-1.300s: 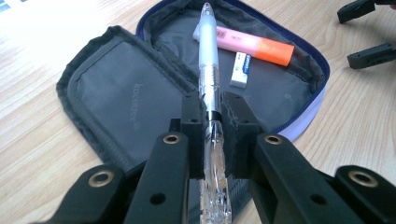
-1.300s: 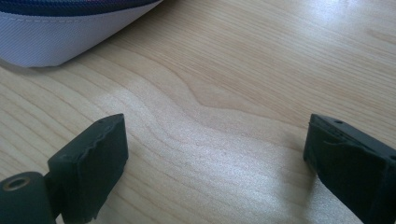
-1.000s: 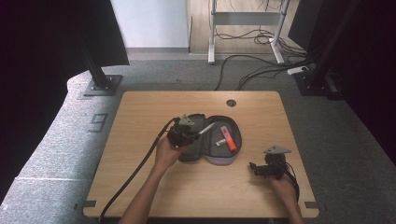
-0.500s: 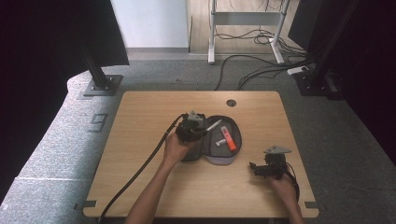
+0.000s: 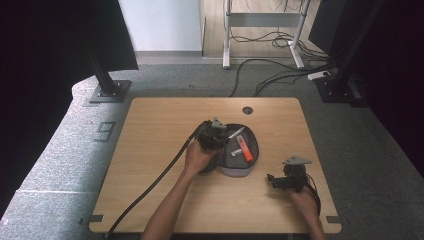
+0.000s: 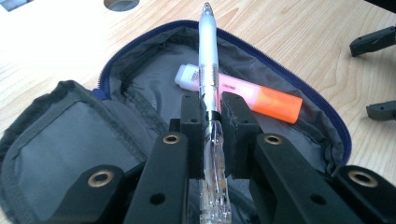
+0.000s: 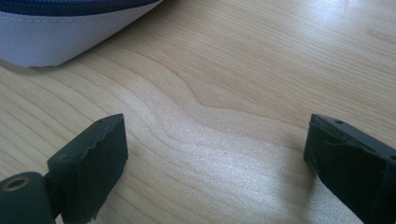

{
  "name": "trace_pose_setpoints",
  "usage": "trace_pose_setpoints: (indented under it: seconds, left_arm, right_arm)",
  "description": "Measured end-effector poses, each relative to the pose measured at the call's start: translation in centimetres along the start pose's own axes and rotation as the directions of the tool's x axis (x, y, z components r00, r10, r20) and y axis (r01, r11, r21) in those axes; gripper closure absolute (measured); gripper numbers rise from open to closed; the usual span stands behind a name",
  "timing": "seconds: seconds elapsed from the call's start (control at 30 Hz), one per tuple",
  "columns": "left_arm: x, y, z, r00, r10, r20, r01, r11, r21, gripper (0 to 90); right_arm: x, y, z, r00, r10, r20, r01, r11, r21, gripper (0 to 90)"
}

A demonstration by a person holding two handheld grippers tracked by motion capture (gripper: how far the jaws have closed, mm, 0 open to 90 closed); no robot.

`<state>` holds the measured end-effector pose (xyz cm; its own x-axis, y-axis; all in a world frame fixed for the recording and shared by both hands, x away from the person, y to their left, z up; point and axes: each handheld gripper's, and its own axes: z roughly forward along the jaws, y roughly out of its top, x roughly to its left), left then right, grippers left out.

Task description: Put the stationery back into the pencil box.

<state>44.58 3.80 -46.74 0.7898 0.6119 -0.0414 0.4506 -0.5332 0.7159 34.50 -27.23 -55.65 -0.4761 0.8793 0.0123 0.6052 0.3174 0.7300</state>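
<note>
An open grey pencil case (image 5: 239,152) (image 6: 84,140) with a blue zip lies at the table's middle. An orange highlighter (image 5: 245,149) (image 6: 261,95) rests inside it. My left gripper (image 5: 220,134) (image 6: 214,112) is shut on a silver pen (image 6: 208,60) (image 5: 235,134), held over the case with its tip pointing away. My right gripper (image 5: 274,179) (image 7: 215,154) rests open on the wood to the right of the case, nothing between its jaws. The case's pale outer edge (image 7: 70,32) lies just ahead of it.
The wooden table (image 5: 150,130) has a round cable hole (image 5: 247,110) near its far edge. A thick black cable (image 5: 155,180) trails from the left gripper to the front edge. Beyond the table stand a dark monitor stand (image 5: 107,85) and floor cables (image 5: 280,75).
My left hand has carried the pen rightward, from the case's left side to over its open interior. The right gripper has stayed put.
</note>
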Motion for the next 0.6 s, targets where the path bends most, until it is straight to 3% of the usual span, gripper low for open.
trace_pose_setpoints:
  seconds: [0.27, 0.6]
  left_arm:
    - [0.2, -0.5, 1.7, 0.9998, -0.017, 0.008, 0.017, 0.9998, 0.014, 79.9]
    - [-0.4, -0.8, 3.4, 0.9995, -0.012, 0.030, 0.011, 0.9995, 0.028, 79.8]
  right_arm:
    - [0.0, 0.0, 0.0, 1.0000, 0.001, 0.000, -0.001, 1.000, 0.000, 6.0]
    - [0.0, 0.0, 0.0, 1.0000, 0.001, 0.000, -0.001, 1.000, 0.000, 6.0]
